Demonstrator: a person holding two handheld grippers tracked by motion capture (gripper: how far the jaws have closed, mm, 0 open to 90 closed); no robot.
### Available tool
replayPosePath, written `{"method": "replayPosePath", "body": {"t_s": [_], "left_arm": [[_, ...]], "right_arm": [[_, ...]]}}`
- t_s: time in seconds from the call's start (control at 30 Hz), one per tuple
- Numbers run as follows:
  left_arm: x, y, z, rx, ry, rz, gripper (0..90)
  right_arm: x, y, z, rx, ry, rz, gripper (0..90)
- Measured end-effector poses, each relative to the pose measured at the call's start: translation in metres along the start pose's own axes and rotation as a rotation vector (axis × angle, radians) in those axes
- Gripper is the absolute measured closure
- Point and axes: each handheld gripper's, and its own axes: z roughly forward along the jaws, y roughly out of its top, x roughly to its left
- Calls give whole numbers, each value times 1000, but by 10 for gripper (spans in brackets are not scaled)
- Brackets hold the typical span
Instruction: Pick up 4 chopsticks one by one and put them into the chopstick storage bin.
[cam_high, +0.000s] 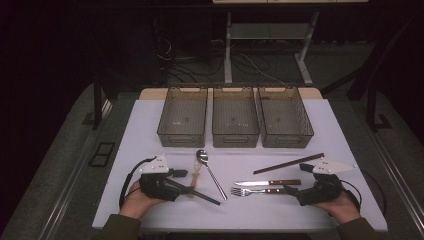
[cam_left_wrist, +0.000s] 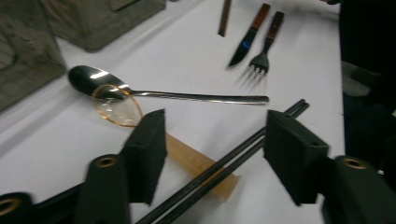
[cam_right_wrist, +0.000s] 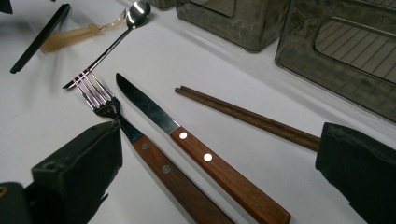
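Nothing has been sorted yet, to judge from the three translucent grey plastic bins (cam_high: 235, 123) standing empty along the far edge of the white counter (cam_high: 150, 125); all the cutlery lies loose in front of them. The left gripper (cam_left_wrist: 212, 149) straddles the pair of black chopsticks (cam_left_wrist: 224, 164) and the clear amber plastic spoon (cam_left_wrist: 187, 158) beneath them, its fingers (cam_left_wrist: 149, 149) half-wide, not pressing on either (no grip as yet). The right gripper (cam_right_wrist: 219, 182) hangs wide open over the wooden-handled fork (cam_right_wrist: 140, 147) and wooden-handled steel knife (cam_right_wrist: 187, 140). The polished steel spoon (cam_high: 210, 172) and brown wooden chopsticks (cam_high: 288, 163) lie untouched. Every piece remains to be lifted and binned.
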Motion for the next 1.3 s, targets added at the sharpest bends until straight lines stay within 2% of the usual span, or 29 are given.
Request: {"method": "replayPosePath", "body": {"t_s": [0.03,0.13,0.17,0.2,0.23,0.27,0.47,0.6,0.87,0.93,1.1,1.3], "left_arm": [[0,0,0,0,0,0,456],[-2,0,3,9,-37,-3,581],[-3,1,4,6,-47,0,581],[-4,1,4,17,-59,-1,619],[-5,2,5,21,-71,-1,696],[-8,3,7,34,-90,16,725],[-14,6,15,63,-137,39,872],[-20,7,23,96,-172,58,891],[-28,8,36,140,-207,86,892],[-29,9,39,151,-217,108,892],[-31,9,45,182,-218,114,892],[-29,9,47,185,-211,112,892]], "right_arm": [[0,0,0,0,0,0,8],[0,0,0,0,-2,-1,8],[0,0,0,0,-2,-1,8],[-1,0,0,0,-1,-2,8],[0,0,0,1,-1,-4,8],[0,0,0,1,-2,-3,8],[0,0,0,2,-4,0,8],[-1,0,0,2,-5,1,8],[-1,0,0,1,-9,3,8],[-1,0,0,0,-8,3,8],[-1,0,0,1,-8,3,8],[-1,0,0,0,-9,4,8]]}}
